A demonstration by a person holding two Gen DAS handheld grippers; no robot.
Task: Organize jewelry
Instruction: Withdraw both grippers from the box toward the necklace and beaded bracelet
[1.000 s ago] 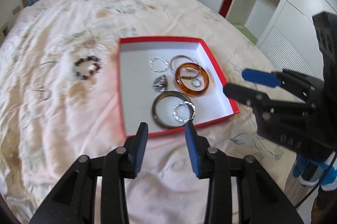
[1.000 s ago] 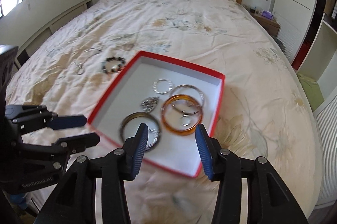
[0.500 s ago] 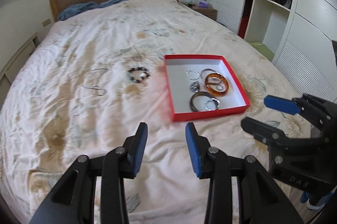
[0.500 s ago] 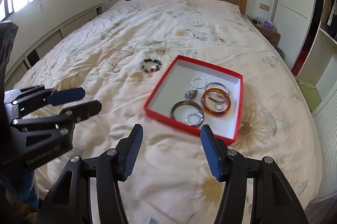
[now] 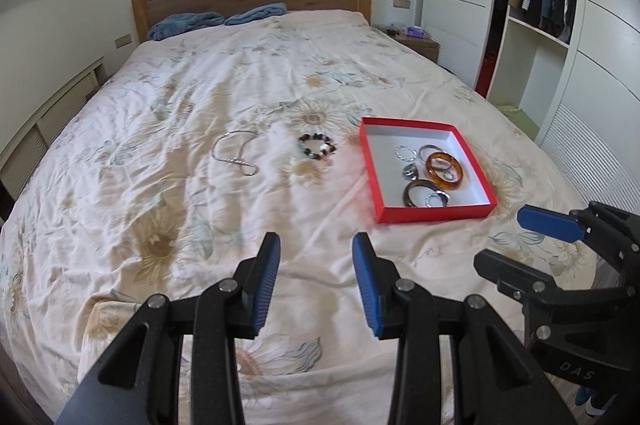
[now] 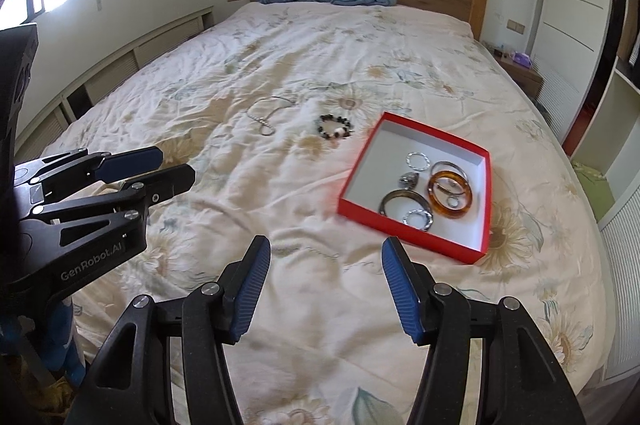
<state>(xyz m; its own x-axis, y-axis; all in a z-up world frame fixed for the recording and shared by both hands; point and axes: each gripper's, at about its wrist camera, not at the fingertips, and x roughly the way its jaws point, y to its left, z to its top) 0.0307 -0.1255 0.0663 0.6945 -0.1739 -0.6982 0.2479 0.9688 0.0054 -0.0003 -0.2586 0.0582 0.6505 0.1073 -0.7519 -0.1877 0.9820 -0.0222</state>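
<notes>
Both tools empty. Left gripper (image 5: 316, 279) has its jaws parted with only bedspread (image 5: 160, 129) showing between them. Right gripper (image 6: 326, 285) stands wider; its jaws have just been opening, nothing between them. Both hang over the near end of the bed, well short of any jewelry.

Next out: red box (image 6: 486, 209), already holding the amber bangle (image 6: 450, 195), a dark bangle (image 6: 400, 203) and several silver rings. Beyond and left of it, loose on the cloth: beaded bracelet (image 5: 317, 147), then the silver chain (image 5: 236, 153) further left.

Risks as I read them:
- Chain is thin and lies in wrinkled fabric, so the pads may pinch cloth with it or slide off.
- Beaded bracelet may roll or stretch out of a shallow pinch.
- Box is light on a soft bed; a nudge could tip it and spill the contents.
</notes>
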